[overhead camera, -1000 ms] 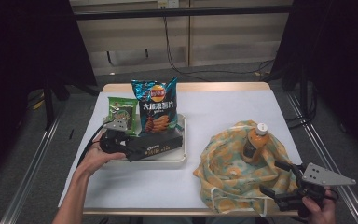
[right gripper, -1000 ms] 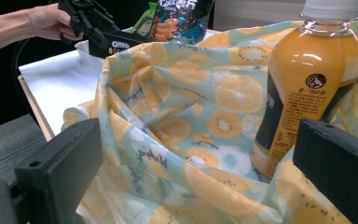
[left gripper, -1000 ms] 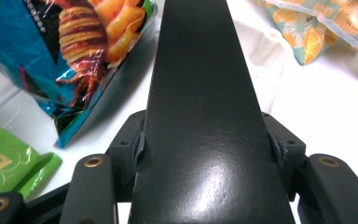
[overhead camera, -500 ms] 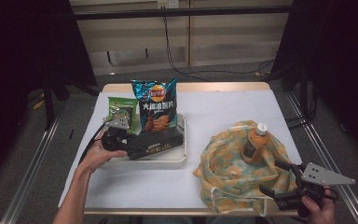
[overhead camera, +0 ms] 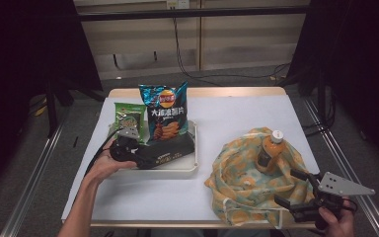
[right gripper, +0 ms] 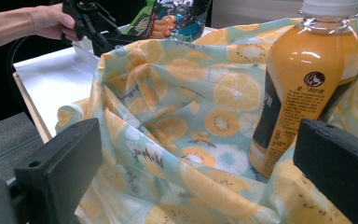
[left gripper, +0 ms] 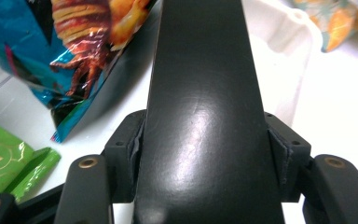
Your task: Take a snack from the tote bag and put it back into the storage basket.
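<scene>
Inside white tray (overhead camera: pixel 190 168), black box (overhead camera: pixel 170 150) between left claw (left gripper: pixel 205 154) pads; right claw (overhead camera: pixel 296 192) spread

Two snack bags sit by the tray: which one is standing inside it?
The blue chip bag stands upright in the white tray, behind the long black box. The smaller green snack bag stands to its left, nearer the left gripper.
</scene>
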Motion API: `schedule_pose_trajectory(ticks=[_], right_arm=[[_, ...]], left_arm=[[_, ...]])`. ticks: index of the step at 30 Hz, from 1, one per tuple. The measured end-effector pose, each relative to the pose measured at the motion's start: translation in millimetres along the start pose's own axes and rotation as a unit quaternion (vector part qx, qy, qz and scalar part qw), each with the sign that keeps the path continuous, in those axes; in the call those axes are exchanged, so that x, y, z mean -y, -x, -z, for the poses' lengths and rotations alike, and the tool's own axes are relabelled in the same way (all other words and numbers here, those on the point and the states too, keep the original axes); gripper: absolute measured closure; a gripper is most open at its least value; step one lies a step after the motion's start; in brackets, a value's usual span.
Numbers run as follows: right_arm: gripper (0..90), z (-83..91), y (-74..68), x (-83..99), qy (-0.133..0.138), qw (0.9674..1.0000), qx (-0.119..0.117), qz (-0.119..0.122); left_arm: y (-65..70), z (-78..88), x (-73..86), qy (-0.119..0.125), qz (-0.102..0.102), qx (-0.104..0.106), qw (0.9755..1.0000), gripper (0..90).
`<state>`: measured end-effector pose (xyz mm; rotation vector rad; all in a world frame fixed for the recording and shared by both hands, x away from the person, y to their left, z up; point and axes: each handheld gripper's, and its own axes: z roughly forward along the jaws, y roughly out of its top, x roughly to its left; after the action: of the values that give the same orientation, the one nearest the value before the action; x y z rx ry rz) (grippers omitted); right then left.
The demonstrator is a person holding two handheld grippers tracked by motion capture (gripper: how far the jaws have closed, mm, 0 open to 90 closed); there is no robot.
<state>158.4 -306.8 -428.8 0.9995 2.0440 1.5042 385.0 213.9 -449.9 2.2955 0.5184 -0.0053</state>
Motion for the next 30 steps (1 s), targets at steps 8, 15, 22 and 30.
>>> schedule_pose_trajectory(ticks=[8,15,22,30], right_arm=[[0.9,-0.2,-0.1,0.3,-0.001,1.0000,-0.007,-0.003],[0.9,0.5,0.4,0.4,-0.002,1.0000,-0.005,-0.007],[1.0,0.3,1.4,0.9,-0.001,1.0000,-0.004,-0.009],[1.0,-0.5,1.9,2.3,-0.005,0.9999,-0.006,-0.008]], left_arm=[[1.6,-2.3,2.7,-0.004,0.030,-0.019,0.9994,22.4],[14.9,13.4,-1.2,0.021,0.052,-0.054,0.9970,11.0],[38.6,27.2,-0.9,0.064,0.034,-0.092,0.9932,30.8],[54.0,15.3,9.3,0.051,0.028,-0.057,0.9967,77.3]])
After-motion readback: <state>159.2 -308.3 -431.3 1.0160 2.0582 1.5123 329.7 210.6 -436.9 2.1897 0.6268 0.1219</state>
